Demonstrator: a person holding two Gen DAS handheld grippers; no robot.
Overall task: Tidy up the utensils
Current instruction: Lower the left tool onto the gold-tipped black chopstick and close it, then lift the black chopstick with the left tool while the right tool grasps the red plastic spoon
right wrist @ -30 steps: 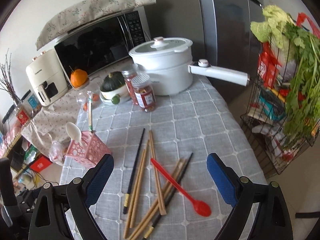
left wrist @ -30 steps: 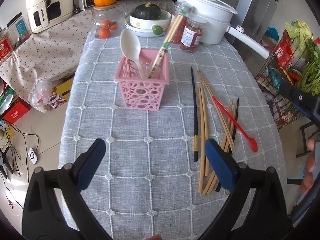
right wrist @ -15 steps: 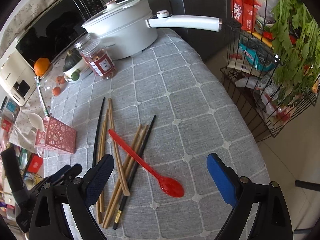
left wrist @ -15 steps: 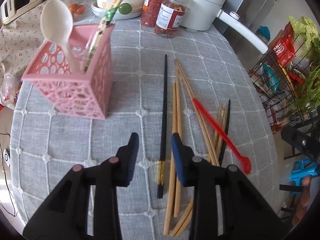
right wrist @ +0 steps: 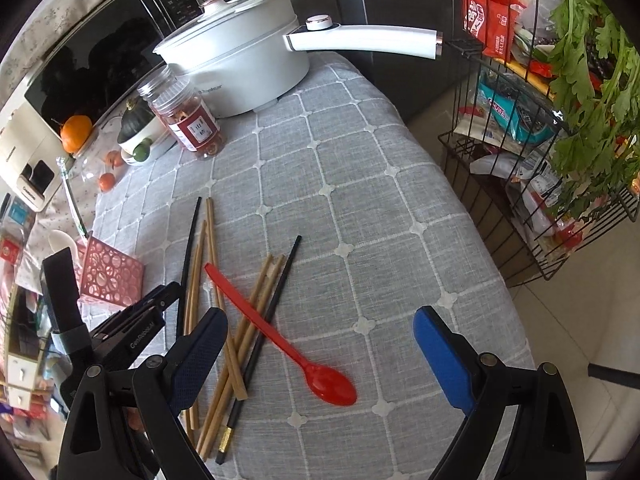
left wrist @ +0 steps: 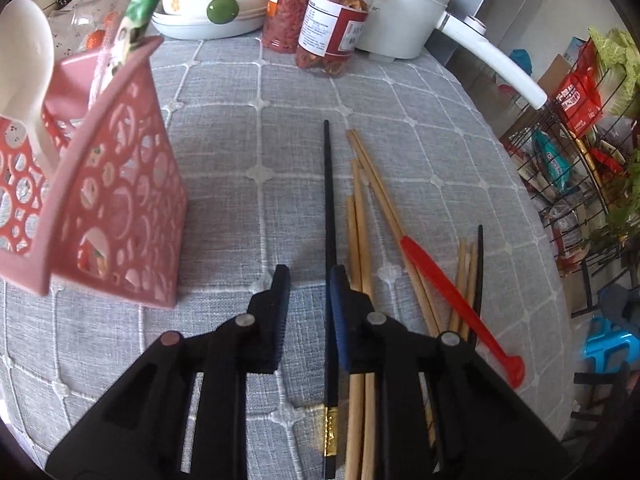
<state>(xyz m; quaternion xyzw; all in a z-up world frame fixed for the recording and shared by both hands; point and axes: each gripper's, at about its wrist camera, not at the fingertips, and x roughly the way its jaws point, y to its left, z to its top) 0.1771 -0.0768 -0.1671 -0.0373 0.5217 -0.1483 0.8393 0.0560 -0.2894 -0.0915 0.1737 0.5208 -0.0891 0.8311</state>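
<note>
A black chopstick [left wrist: 329, 208] lies on the grey checked cloth, with several wooden chopsticks [left wrist: 357, 216] and a red spoon [left wrist: 460, 300] to its right. My left gripper [left wrist: 309, 280] is low over the cloth, jaws narrowed to a small gap around the black chopstick, not clamped. A pink basket [left wrist: 116, 208] at left holds a white spoon [left wrist: 24, 60] and wrapped chopsticks [left wrist: 144, 0]. My right gripper [right wrist: 316, 340] is wide open and empty above the red spoon [right wrist: 320, 372]; the left gripper [right wrist: 152, 308] and basket [right wrist: 108, 276] show at its left.
Two jars [left wrist: 332, 32], a white pot with long handle [left wrist: 404, 12] and a bowl with a squash [left wrist: 212, 8] stand at the table's back. A wire rack of groceries [right wrist: 540, 140] stands beyond the table's right edge.
My left gripper has moved forward and down to the black chopstick, and its jaws have closed from wide open to a narrow gap. My right gripper has tilted down over the red spoon.
</note>
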